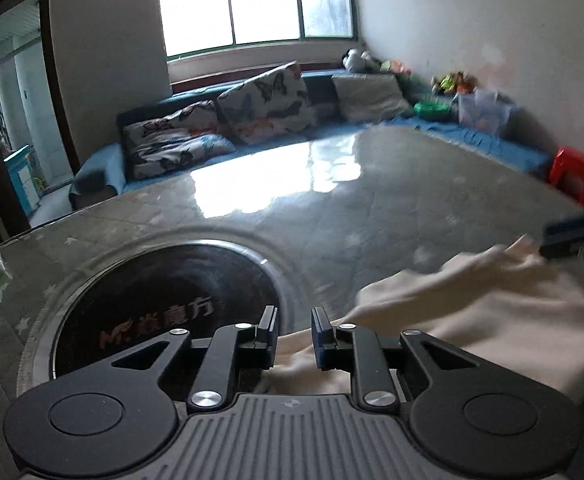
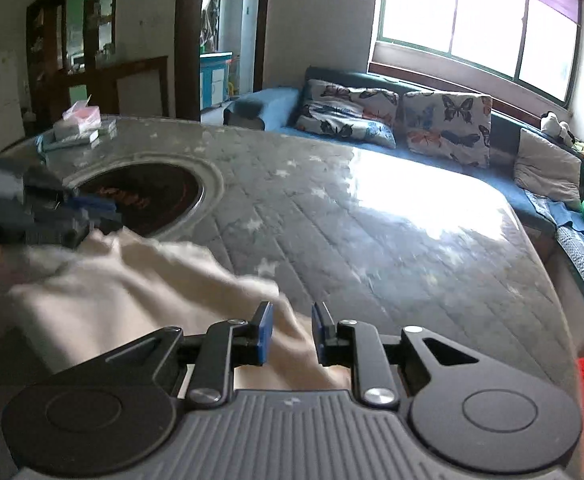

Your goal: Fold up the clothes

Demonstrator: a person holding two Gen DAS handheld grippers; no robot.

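Observation:
A cream garment [image 1: 471, 312] lies on the glass-topped table [image 1: 331, 208], stretched between the two grippers; in the right wrist view it [image 2: 132, 288] spreads to the left. My left gripper [image 1: 295, 334] is open, its fingers astride one edge of the cloth, which lies in the gap. My right gripper [image 2: 292, 332] is open, and the cloth passes between its fingers. The right gripper also shows blurred at the far right of the left wrist view [image 1: 575, 232]; the left gripper shows at the left of the right wrist view [image 2: 72, 216].
A round black induction plate [image 1: 164, 304] is set into the table on the left. Boxes [image 2: 78, 124] sit at the table's far corner. A blue sofa with butterfly pillows [image 1: 260, 108] runs behind the table. A red stool [image 1: 571, 172] stands at the right.

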